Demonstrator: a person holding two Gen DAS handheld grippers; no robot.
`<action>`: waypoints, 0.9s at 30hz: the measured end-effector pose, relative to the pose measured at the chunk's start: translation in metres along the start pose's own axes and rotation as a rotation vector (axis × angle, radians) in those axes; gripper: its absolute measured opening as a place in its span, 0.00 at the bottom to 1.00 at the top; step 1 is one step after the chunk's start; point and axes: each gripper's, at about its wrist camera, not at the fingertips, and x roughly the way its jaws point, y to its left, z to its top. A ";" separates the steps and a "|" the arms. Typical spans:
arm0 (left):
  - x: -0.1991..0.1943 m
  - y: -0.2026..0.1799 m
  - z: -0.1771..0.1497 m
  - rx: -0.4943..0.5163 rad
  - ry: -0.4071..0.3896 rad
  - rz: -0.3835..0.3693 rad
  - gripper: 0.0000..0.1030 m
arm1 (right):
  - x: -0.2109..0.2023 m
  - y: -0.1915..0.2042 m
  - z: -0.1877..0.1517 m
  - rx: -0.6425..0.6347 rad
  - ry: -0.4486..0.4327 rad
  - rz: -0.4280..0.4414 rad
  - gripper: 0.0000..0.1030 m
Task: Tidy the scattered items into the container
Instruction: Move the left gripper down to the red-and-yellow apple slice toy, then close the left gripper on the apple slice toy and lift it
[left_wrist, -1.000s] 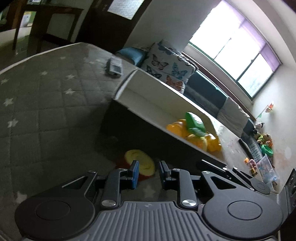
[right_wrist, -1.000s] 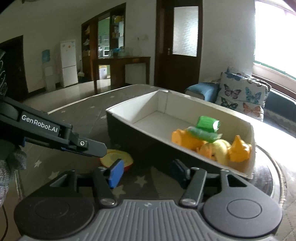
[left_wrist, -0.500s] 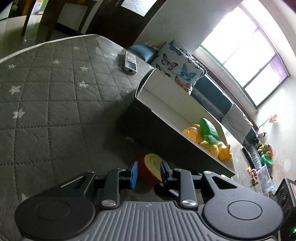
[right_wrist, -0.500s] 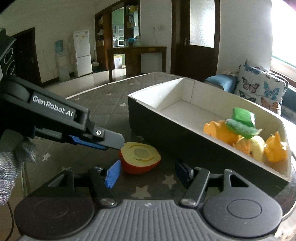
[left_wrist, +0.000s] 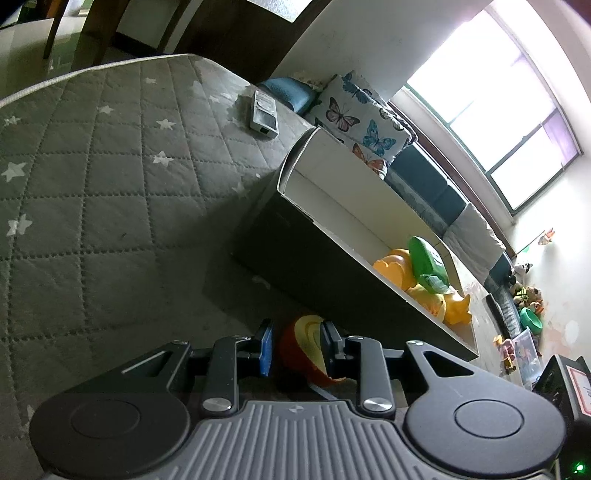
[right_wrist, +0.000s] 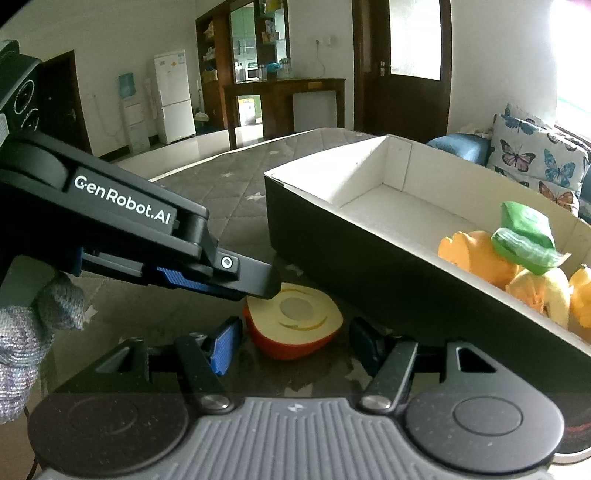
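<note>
A toy half fruit (right_wrist: 293, 321), red skin with a yellow cut face up, lies on the grey star quilt beside the dark box (right_wrist: 332, 229). My right gripper (right_wrist: 291, 341) is open, its fingers on either side of the fruit with gaps. My left gripper (left_wrist: 295, 347) is open around the same fruit (left_wrist: 301, 347); its right pad is very close to the yellow face. In the right wrist view the left gripper (right_wrist: 258, 284) reaches in from the left over the fruit's far edge. Orange, yellow and green toys (right_wrist: 524, 236) lie in the white-lined box (left_wrist: 332, 236).
A grey remote (left_wrist: 263, 114) lies on the quilt (left_wrist: 92, 184) past the box's far end. A butterfly cushion (right_wrist: 535, 158) and a sofa stand behind the box. A gloved hand (right_wrist: 29, 332) holds the left gripper.
Both grippers have come down and closer to the half fruit, which now lies between both pairs of fingers. The box looms nearer on the right.
</note>
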 end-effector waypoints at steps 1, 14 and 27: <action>0.002 0.000 0.001 0.001 0.002 0.000 0.29 | 0.001 0.000 0.000 0.000 0.002 0.002 0.61; 0.007 -0.001 -0.003 0.001 0.018 -0.008 0.26 | 0.000 0.003 -0.003 -0.003 -0.003 0.003 0.55; -0.026 -0.040 0.004 0.080 -0.058 -0.084 0.26 | -0.051 0.006 0.011 -0.053 -0.126 -0.064 0.55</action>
